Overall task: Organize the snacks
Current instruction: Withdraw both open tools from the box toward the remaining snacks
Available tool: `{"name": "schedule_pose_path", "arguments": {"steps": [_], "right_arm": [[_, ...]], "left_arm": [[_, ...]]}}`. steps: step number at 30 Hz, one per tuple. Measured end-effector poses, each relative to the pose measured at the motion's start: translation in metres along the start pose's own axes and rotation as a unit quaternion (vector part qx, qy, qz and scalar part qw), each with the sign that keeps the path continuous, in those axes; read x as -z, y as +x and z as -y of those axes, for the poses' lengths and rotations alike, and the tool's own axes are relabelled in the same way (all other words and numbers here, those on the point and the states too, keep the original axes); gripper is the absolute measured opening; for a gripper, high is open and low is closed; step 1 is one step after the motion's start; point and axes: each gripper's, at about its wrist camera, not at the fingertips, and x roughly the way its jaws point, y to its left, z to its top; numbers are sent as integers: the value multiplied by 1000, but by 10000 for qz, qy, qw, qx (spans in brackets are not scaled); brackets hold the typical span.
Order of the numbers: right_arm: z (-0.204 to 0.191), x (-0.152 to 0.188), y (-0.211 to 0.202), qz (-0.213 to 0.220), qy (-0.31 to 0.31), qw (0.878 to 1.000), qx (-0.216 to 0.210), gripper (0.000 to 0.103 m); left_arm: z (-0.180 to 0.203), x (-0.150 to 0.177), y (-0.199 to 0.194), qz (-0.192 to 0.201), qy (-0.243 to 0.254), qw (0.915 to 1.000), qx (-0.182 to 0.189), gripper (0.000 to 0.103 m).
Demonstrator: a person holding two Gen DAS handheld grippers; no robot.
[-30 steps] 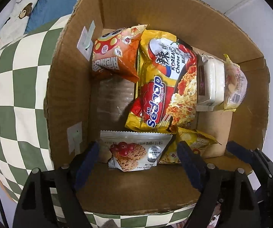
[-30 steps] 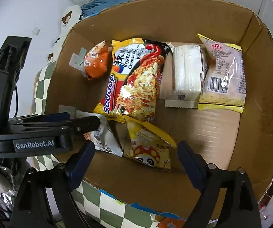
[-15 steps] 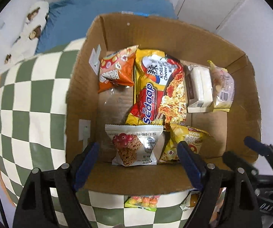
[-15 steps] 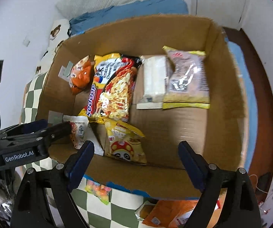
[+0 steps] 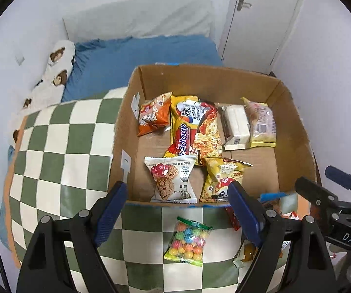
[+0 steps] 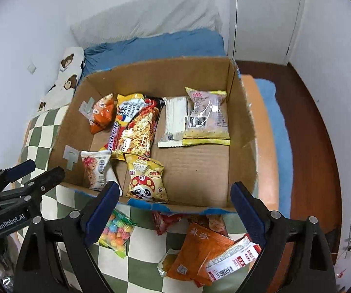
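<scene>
A cardboard box [image 5: 295,131] [image 6: 241,131] stands on a green checked cloth [image 5: 60,151] and holds several snack packs: a Sedaap noodle pack [image 5: 192,129] [image 6: 136,124], an orange chip bag [image 5: 153,117], a white cereal-bar pack [image 5: 170,178] [image 6: 97,168], a yellow Guoba bag [image 5: 222,178] [image 6: 146,178], a white block pack [image 5: 236,127] and a pink-and-yellow pack [image 6: 207,117]. Outside the box lie a bag of coloured candy balls [image 5: 187,241] [image 6: 116,232] and orange and red packets [image 6: 200,246]. My left gripper [image 5: 180,210] and right gripper [image 6: 173,207] are open and empty, held above the box's near edge.
A blue bed cover [image 5: 141,51], a bear-print pillow [image 5: 53,78] and a white pillow lie behind the box. A white door [image 6: 266,14] and a brown floor [image 6: 314,146] are at the right.
Both grippers have pulled back and up from inside the box. The cereal-bar pack lies in the box near its front. The loose snacks in front of the box have come into view.
</scene>
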Motion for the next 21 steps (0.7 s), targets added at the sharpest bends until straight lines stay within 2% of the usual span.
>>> {"name": "schedule_pose_path", "arguments": {"steps": [7,14,21], "right_arm": [[-8,15,-49,492,-22,9988,-25,94],[-12,28,-95,971,-34,9953,-15,95],[-8,36,-114,1101,142,9937,-142,97]], "left_arm": [[4,15,-38,440,53,9990,-99,84],[5,24,-68,647,6,9979,-65,84],[8,29,-83,738,-33,9973,-4,84]]}}
